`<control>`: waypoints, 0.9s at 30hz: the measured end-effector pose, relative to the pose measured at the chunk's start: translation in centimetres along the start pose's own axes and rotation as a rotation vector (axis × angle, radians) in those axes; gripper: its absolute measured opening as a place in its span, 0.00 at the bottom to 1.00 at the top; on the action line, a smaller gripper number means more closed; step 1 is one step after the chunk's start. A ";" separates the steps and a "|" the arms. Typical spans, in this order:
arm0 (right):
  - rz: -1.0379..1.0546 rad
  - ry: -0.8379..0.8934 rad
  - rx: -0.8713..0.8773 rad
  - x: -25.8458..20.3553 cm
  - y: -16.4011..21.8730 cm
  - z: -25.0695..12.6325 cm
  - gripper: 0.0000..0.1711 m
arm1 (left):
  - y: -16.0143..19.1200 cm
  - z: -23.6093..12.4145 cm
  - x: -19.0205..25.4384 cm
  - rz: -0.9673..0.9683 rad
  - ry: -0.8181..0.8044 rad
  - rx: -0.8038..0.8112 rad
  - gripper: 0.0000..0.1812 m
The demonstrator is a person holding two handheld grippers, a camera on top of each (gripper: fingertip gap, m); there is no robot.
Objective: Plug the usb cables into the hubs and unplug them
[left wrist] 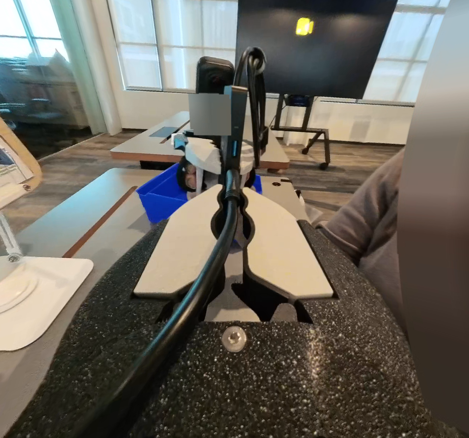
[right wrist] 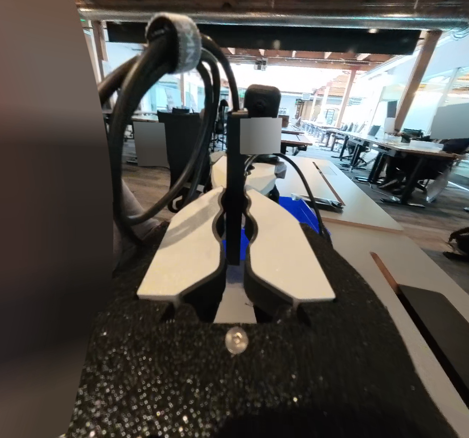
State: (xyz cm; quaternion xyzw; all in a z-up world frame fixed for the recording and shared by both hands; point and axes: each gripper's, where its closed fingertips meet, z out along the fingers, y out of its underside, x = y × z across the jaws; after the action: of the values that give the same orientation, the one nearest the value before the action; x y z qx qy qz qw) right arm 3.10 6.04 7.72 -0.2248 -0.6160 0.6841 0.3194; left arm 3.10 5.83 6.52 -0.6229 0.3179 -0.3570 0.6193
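The left gripper (left wrist: pixel 231 192) was closed on a black USB cable (left wrist: pixel 203 268), its grey-white fingers (left wrist: pixel 187 245) pinching the cable's plug end at their tips while the cord ran back over the gripper body toward the lower left. The plug met the bottom end of a slim dark hub (left wrist: pixel 234 131), which stood upright in the air directly beyond the fingertips, a blue port visible on its narrow side. The right gripper (right wrist: pixel 234 197) was closed on the same hub (right wrist: pixel 233 212), the bar-shaped body passing vertically between its fingers (right wrist: pixel 279 248). Each wrist view showed the opposite gripper facing it from behind the hub. A bundle of black cable loops (right wrist: pixel 162 126), bound by a grey strap (right wrist: pixel 177 45), hung from the hub's upper end on the left side of the right wrist view. Below both grippers a blue bin (left wrist: pixel 162 197) sat near the far edge of the grey table (left wrist: pixel 76 212), and a white stand base (left wrist: pixel 33 299) rested at the table's left edge. Farther off, a dark screen on a wheeled stand (left wrist: pixel 314 45) stood before tall windows (left wrist: pixel 157 24), and a person's grey sleeve (left wrist: pixel 368 222) entered from the right.
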 end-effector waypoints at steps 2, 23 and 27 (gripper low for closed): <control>0.003 -0.014 -0.011 -0.1 0.3 0.2 0.06 | 0.3 -0.2 0.1 0.008 0.012 -0.013 0.05; -0.012 0.001 -0.015 0.0 0.2 0.8 0.06 | 0.0 -0.9 0.1 -0.013 -0.001 0.012 0.05; -0.020 0.017 0.002 0.1 -0.1 0.6 0.06 | -1.0 -0.8 0.2 -0.019 0.023 0.099 0.07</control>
State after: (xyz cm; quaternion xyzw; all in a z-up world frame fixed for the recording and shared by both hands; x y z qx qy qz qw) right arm 2.68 5.70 7.95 -0.2239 -0.6149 0.6794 0.3318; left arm 2.50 5.28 7.51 -0.5904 0.3010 -0.3850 0.6423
